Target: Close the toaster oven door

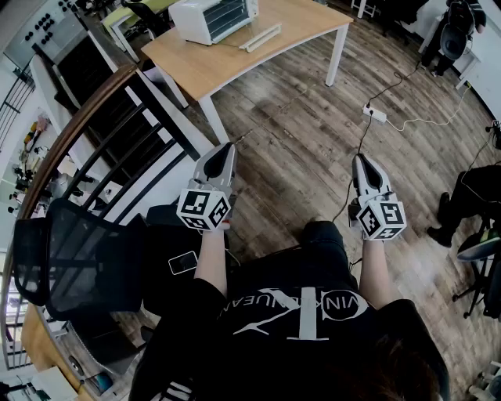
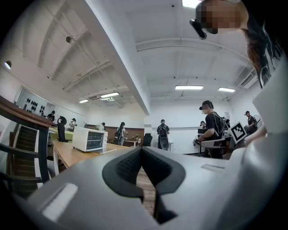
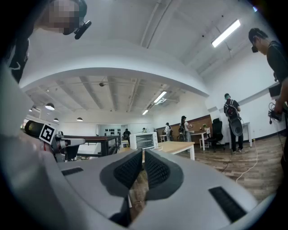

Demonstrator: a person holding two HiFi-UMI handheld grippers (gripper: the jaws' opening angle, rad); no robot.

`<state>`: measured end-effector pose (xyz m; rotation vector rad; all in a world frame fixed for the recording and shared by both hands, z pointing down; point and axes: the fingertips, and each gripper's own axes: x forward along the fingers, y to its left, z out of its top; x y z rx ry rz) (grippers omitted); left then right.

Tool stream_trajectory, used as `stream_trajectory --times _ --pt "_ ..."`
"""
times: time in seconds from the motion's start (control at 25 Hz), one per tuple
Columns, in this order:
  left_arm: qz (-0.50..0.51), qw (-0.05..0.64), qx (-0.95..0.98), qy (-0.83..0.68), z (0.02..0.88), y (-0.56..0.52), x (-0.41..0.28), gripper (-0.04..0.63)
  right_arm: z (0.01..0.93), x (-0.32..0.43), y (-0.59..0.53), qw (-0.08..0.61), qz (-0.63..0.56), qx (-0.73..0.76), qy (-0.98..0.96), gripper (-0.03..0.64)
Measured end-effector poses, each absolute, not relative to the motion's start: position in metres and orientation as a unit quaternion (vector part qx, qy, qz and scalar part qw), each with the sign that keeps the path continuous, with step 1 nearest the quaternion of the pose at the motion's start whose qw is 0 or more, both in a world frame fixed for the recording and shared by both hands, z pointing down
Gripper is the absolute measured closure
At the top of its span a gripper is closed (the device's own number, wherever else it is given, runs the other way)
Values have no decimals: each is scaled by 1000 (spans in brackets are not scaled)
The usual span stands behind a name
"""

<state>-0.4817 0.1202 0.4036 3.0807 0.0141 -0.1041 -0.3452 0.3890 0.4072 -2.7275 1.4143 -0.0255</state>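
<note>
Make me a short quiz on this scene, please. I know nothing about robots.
1. True or false: the toaster oven has its door closed.
2. Where does the toaster oven stand? A: on the floor. B: on the wooden table. C: on a chair.
3. What do the left gripper and right gripper hold between their jaws?

Key:
1. False. The door lies folded down, open.
2. B.
3. Nothing. Both sets of jaws are together and empty, away from the table.
</note>
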Motion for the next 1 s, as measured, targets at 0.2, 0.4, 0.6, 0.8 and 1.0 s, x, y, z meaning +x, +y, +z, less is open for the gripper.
stream_trajectory --times 0.2,0.4,0.6,0.8,1.0 --pt "-32 29 999 6 404 117 -481 597 405 -346 383 34 -6 -887 460 592" --pt "-25 35 999 4 408 117 -488 597 406 -354 386 35 -9 -888 458 592" --pt "-25 43 999 -1 409 115 -497 597 407 -361 388 35 -11 -890 455 593" --pt "-24 52 998 -2 410 118 -504 597 405 -371 393 36 -13 -890 455 592" --pt "-23 59 998 -6 412 116 -502 597 404 -369 394 28 -12 -890 454 592"
